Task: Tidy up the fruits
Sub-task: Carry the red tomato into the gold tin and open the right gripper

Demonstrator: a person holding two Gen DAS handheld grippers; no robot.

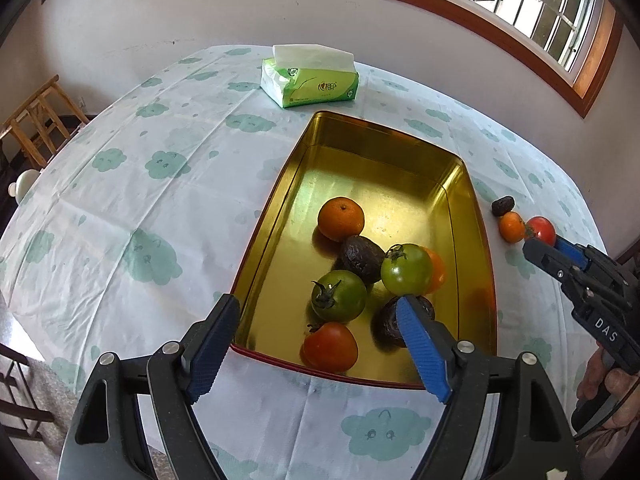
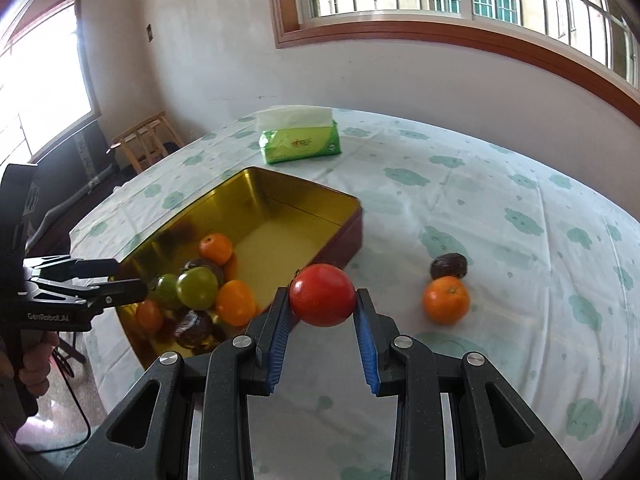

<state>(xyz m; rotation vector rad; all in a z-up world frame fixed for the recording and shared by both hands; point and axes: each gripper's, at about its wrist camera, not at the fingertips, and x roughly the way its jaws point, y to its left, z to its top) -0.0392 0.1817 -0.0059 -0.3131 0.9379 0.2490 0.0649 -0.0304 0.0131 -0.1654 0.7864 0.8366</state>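
Note:
A gold-lined tin [image 1: 272, 216] holds several fruits: a mandarin [image 1: 341, 218], two green tomatoes [image 1: 339, 296], a red tomato [image 1: 330, 347] and dark wrinkled fruits [image 1: 360, 258]. My left gripper [image 1: 317, 302] hangs open over the tin's near end with nothing pressed between its blue pads. My right gripper [image 2: 322, 294] is shut on a second red tomato [image 2: 322, 296], held above the cloth just right of the tin's red wall [image 2: 348, 236]. On the cloth beyond lie a mandarin [image 2: 446, 299] and a dark fruit [image 2: 449, 266], touching each other.
A green tissue pack [image 1: 310, 80] stands behind the tin near the table's far edge. A wooden chair [image 1: 36, 120] stands off the left side. A person's hand [image 1: 608, 384] grips the right tool's handle. The cloud-print cloth [image 2: 520, 216] covers the round table.

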